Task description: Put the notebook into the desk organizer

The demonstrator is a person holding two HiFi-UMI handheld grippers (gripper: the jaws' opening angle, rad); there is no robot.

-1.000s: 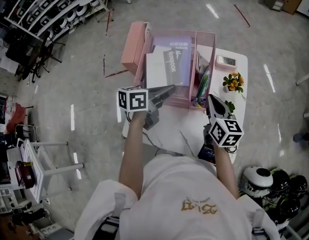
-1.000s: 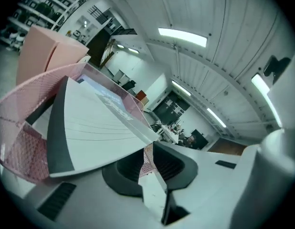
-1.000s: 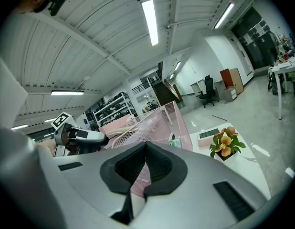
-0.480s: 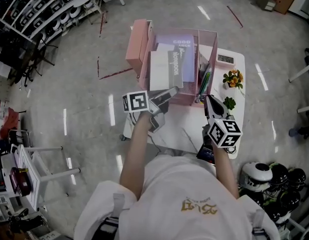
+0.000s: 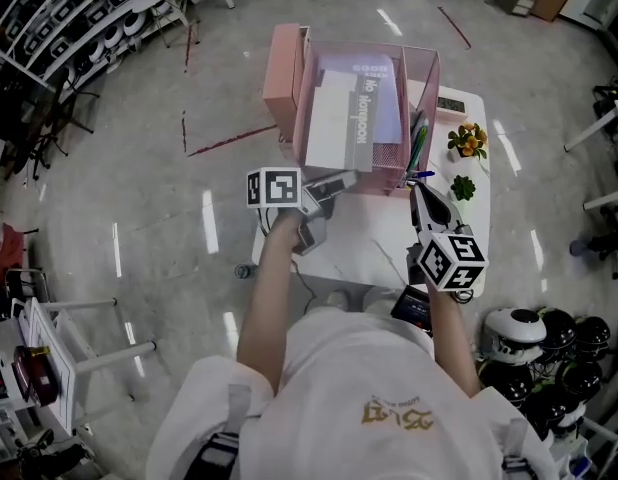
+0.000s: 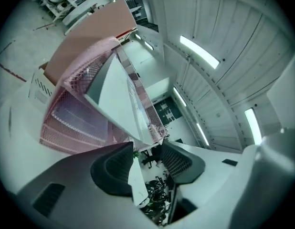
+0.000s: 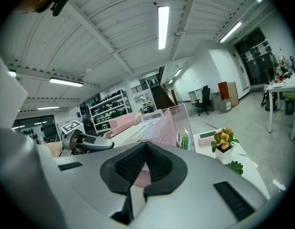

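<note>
The grey-white notebook (image 5: 339, 118) stands tilted inside the pink mesh desk organizer (image 5: 431, 88), in front of a purple book (image 5: 384, 78). My left gripper (image 5: 339, 181) hovers just before the organizer's front left corner. Its jaws have just been opening and stand apart with nothing between them. In the left gripper view the left gripper (image 6: 146, 159) looks up at the notebook (image 6: 116, 101) and the organizer's mesh (image 6: 66, 118). My right gripper (image 5: 417, 192) sits near the organizer's front right corner. In its own view the right gripper (image 7: 145, 149) is shut and holds nothing.
A pink box (image 5: 284, 63) stands left of the organizer on the white table (image 5: 359, 253). Pens (image 5: 419, 140) fill the organizer's right slot. A small clock (image 5: 452, 104), a flower pot (image 5: 467, 140) and a green plant (image 5: 463, 186) sit at the right. Helmets (image 5: 534, 340) lie on the floor.
The left gripper's jaws have spread apart, and it has drawn back a little and sunk before the organizer. The right gripper has shifted slightly. The notebook stays in the organizer.
</note>
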